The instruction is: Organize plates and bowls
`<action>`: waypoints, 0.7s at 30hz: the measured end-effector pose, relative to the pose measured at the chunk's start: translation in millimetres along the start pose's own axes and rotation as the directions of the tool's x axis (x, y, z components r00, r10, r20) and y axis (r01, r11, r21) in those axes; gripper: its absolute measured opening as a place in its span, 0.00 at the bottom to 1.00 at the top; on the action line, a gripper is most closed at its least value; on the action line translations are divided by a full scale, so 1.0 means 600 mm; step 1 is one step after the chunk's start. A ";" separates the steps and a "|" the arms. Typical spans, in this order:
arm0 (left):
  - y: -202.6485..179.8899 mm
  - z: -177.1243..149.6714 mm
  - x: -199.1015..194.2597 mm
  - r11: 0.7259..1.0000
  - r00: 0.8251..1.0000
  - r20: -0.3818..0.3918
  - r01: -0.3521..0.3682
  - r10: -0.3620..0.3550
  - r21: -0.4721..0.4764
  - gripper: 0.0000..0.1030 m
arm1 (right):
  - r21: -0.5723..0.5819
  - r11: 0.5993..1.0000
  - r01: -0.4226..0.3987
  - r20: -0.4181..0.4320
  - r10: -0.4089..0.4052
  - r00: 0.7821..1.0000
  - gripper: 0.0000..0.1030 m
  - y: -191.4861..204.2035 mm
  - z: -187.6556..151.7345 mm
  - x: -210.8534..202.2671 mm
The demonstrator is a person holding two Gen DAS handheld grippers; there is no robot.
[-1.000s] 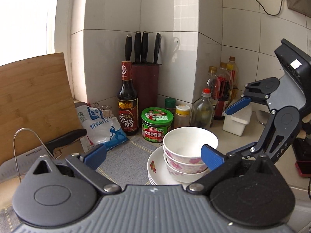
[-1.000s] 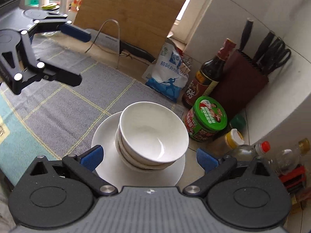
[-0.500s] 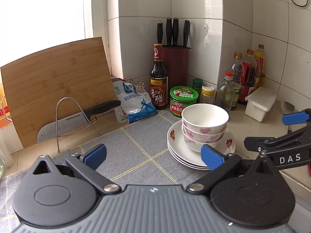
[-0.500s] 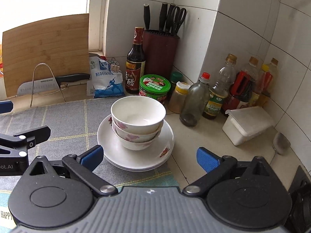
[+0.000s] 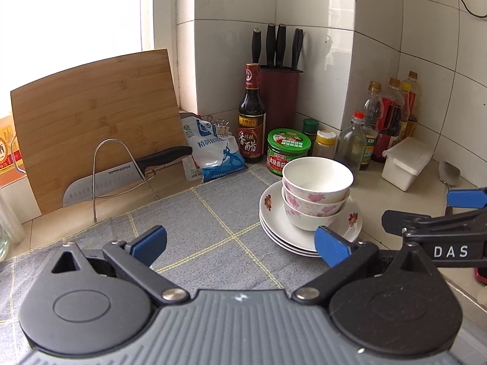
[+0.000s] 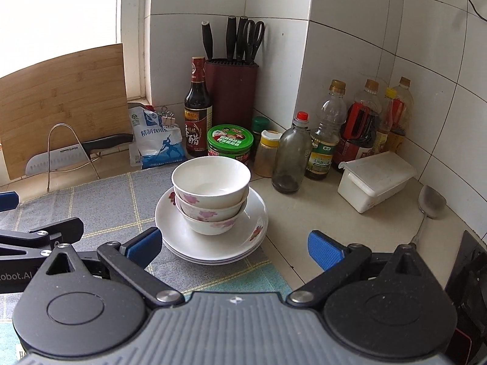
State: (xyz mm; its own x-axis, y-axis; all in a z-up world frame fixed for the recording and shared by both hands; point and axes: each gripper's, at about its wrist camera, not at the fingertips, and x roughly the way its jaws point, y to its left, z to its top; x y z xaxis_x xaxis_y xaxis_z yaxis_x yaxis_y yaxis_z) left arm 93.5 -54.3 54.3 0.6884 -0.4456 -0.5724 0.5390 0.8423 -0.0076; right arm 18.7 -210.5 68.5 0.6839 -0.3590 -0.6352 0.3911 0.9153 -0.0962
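Note:
Three white bowls with pink flowers (image 5: 316, 191) (image 6: 211, 196) are nested on a stack of white flowered plates (image 5: 275, 228) (image 6: 252, 231), at the right edge of a grey checked mat (image 5: 197, 219) (image 6: 106, 203). My left gripper (image 5: 240, 245) is open and empty, held back in front of the stack and to its left. My right gripper (image 6: 234, 248) is open and empty, in front of the stack; it also shows at the right of the left wrist view (image 5: 456, 213). The left gripper shows at the left edge of the right wrist view (image 6: 36, 234).
A bamboo board (image 5: 94, 121), a knife on a wire rack (image 5: 121, 173), a salt bag (image 5: 213, 155), a vinegar bottle (image 5: 251, 118), a knife block (image 5: 278, 97), a green jar (image 5: 289, 152), bottles (image 6: 344, 133), a white box (image 6: 374, 179) and a spoon (image 6: 430, 203) line the tiled corner.
Both grippers have drawn back and levelled out from close over the bowls. The stack now lies farther off. The bowls and plates have not moved.

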 end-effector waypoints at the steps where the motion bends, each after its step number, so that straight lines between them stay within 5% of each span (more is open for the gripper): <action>1: 0.001 0.000 0.000 1.000 1.000 0.000 0.000 0.000 -0.006 0.99 | -0.001 1.000 -0.001 -0.001 0.001 1.000 1.00 0.001 0.000 0.000; 21: 0.006 0.006 -0.004 1.000 1.000 -0.001 -0.007 0.007 -0.017 0.99 | -0.002 1.000 0.004 0.009 -0.004 1.000 1.00 0.002 0.007 -0.005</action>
State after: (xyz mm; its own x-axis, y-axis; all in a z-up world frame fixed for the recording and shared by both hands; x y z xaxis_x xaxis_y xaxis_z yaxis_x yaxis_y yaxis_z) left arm 95.6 -51.3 58.7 0.6916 -0.4394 -0.5732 0.5257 0.8505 -0.0177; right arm 19.6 -209.0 73.3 0.6877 -0.3643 -0.6280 0.3929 0.9141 -0.1001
